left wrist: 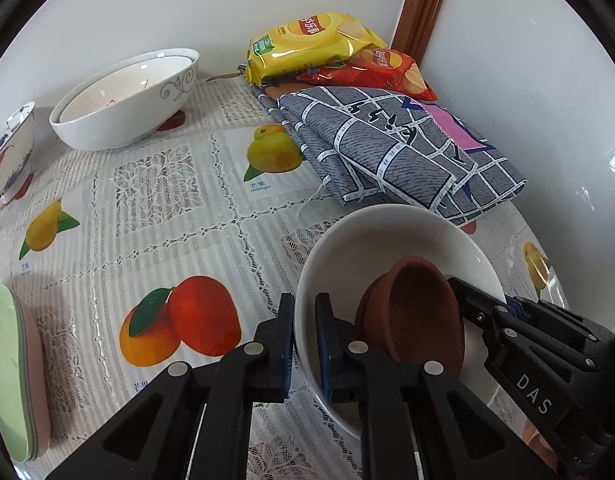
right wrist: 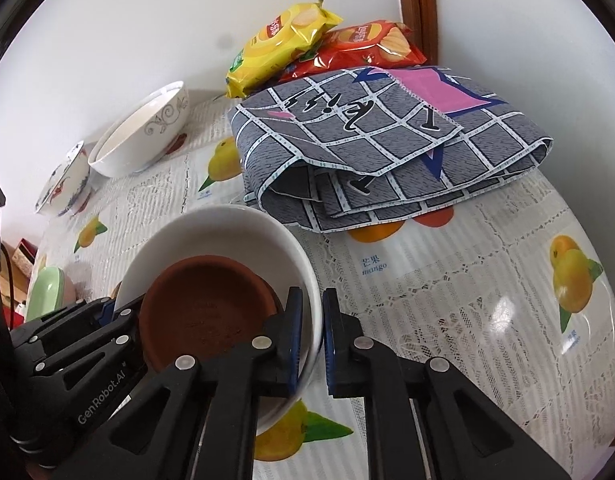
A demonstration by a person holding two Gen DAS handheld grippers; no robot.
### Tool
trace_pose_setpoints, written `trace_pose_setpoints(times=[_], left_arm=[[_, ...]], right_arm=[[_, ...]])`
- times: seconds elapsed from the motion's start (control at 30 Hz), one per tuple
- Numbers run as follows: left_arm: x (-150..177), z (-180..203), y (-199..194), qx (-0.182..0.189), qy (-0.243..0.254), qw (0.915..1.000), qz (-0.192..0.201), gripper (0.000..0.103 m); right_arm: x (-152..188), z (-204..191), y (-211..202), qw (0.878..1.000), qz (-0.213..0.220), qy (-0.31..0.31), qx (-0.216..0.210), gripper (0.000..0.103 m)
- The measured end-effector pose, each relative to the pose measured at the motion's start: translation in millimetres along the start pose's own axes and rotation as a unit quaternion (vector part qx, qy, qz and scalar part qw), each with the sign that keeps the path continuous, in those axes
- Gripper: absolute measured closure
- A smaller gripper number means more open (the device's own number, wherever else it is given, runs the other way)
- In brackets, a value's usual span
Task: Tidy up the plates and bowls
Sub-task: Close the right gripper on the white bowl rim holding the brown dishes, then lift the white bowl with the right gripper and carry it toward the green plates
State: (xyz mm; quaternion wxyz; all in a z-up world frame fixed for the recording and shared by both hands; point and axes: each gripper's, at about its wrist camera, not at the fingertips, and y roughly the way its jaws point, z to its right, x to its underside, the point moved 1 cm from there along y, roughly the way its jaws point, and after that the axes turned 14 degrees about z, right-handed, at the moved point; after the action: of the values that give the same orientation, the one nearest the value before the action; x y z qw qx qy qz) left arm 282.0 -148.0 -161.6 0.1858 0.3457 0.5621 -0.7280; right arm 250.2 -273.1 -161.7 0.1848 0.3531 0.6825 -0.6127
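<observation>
While both grippers clamp opposite sides of the white bowl [left wrist: 387, 240], the left gripper [left wrist: 305, 344] pinches its left rim and the right gripper [right wrist: 312, 338] pinches its right rim, one finger inside and one outside each wall. Brown clay saucers [right wrist: 203, 312] sit nested inside the bowl, which is on the fruit-print tablecloth [left wrist: 155, 216], touching the folded grey cloth [right wrist: 387, 152]. Two nested white bowls [left wrist: 127, 100] stand near the wall, well apart, beside chip bags [left wrist: 315, 44].

You are in a home, at a dining worktop [left wrist: 155, 216] under a lace-and-fruit-print plastic cover. At twelve o'clock two crisp bags [left wrist: 315, 40] lie by the white wall; a folded cloth [left wrist: 387, 148] and household bowls [left wrist: 127, 100] sit nearby.
</observation>
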Motion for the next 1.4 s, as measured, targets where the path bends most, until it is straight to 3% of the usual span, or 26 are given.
trace_pose_setpoints(times=[0.3, 0.57, 1.4], left_arm=[[2, -3, -3, 0.013, -0.011, 0.9998, -0.010, 0.093], [5, -3, -11, -0.001, 0.003, 0.9999, -0.010, 0.094], [-4, -34, -53, -0.015, -0.008, 0.9997, 0.015, 0.095]], right_arm=[[-1, 6, -5, 1.000, -0.004, 0.030, 0.000, 0.095], [3, 4, -9, 0.999, -0.012, 0.040, -0.008, 0.095], [-2, -42, -38, 1.000, 0.005, 0.019, -0.015, 0.095]])
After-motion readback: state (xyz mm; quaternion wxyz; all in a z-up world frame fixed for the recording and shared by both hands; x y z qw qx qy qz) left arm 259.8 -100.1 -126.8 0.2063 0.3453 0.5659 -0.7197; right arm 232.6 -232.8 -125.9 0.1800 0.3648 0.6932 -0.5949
